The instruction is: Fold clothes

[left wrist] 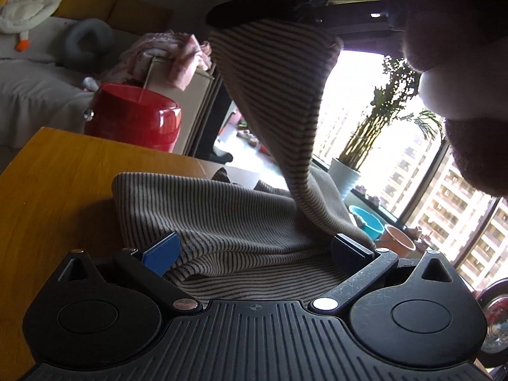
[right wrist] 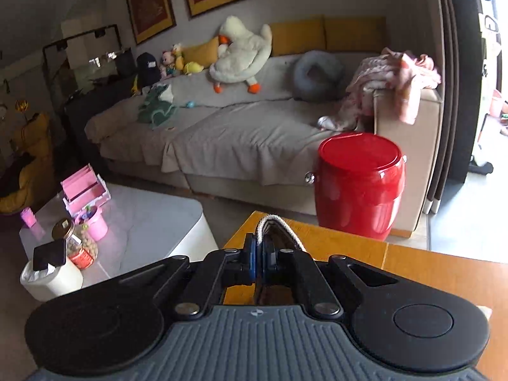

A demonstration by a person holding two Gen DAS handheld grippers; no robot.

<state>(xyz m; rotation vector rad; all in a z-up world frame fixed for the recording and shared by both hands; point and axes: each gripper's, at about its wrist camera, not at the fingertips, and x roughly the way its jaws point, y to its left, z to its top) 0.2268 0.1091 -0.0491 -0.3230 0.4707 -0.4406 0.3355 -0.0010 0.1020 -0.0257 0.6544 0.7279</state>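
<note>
Above the desk (left wrist: 57, 171) edge, right hand-held gripper (right wrist: 260, 254) pinches the striped garment (left wrist: 222, 222); left hand-held gripper (left wrist: 254, 250), jaws wide, should pin the fold flat

Beige garment (left wrist: 228, 222) with thin dark stripes, on an amber wood-grain table (left wrist: 63, 171). Glossy red bucket (right wrist: 360, 184) at one o'clock. Blue pads (left wrist: 162, 254) on black gripper (left wrist: 254, 250); grey sofa (right wrist: 222, 133), white goose (right wrist: 241, 54), mustard cushions (right wrist: 327, 33).

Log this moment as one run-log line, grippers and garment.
left gripper: open over striped garment | right gripper: shut on garment edge, lifted | wooden table: garment rests
</note>
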